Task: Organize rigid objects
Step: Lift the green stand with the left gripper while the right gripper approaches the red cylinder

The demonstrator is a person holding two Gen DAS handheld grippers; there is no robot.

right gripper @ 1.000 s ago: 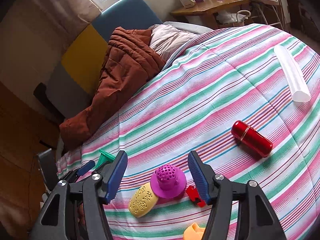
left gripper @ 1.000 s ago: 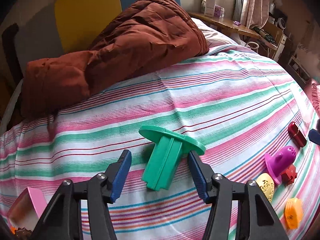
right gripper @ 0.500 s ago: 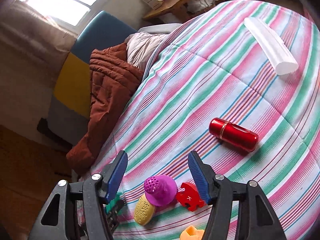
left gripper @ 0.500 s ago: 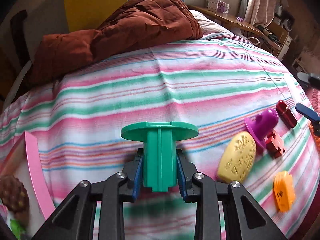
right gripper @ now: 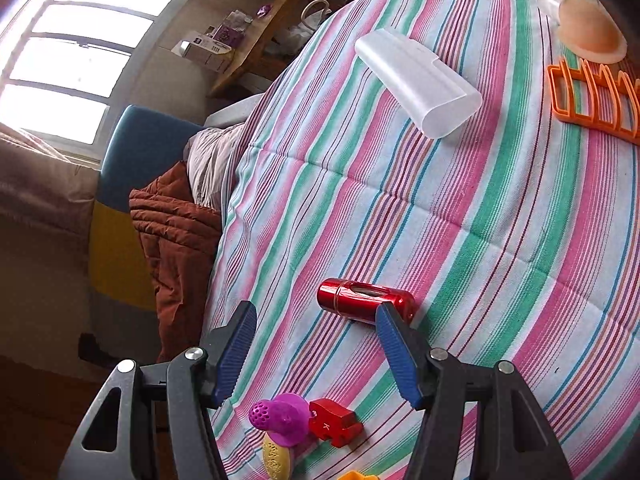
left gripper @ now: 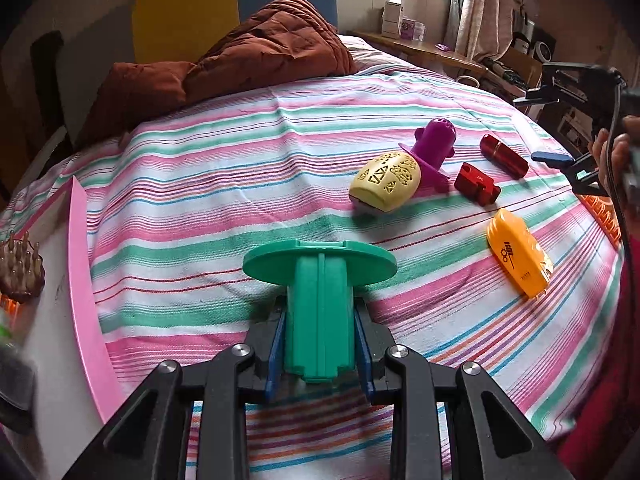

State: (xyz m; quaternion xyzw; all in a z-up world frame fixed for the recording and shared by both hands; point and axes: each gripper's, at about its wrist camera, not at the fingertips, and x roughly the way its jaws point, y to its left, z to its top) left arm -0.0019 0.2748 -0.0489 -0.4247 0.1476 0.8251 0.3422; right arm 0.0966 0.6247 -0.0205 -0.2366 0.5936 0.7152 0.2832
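Observation:
My left gripper point(left gripper: 319, 344) is shut on a green plastic piece point(left gripper: 319, 304) with a round flange, held above the striped bedspread. Ahead on the bed lie a yellow perforated shell point(left gripper: 386, 182), a purple mushroom-shaped toy point(left gripper: 434, 146), a red block point(left gripper: 478, 183), a red metal cylinder point(left gripper: 504, 155) and an orange piece point(left gripper: 520, 258). My right gripper point(right gripper: 316, 344) is open and empty, hovering above the bed just left of the red cylinder point(right gripper: 366, 300). The purple toy point(right gripper: 280, 416) and red block point(right gripper: 334, 422) lie below it.
A pink-rimmed box point(left gripper: 82, 264) with a brown spiky item point(left gripper: 20, 272) stands at the left. A brown quilt point(left gripper: 256, 60) is heaped at the bed's head. A white translucent case point(right gripper: 416, 80), an orange rack point(right gripper: 592, 100) and a peach dome point(right gripper: 590, 30) lie farther right.
My left gripper closed on the green piece and lifted it, swinging back over the bed. My right gripper stayed open and moved toward the red cylinder.

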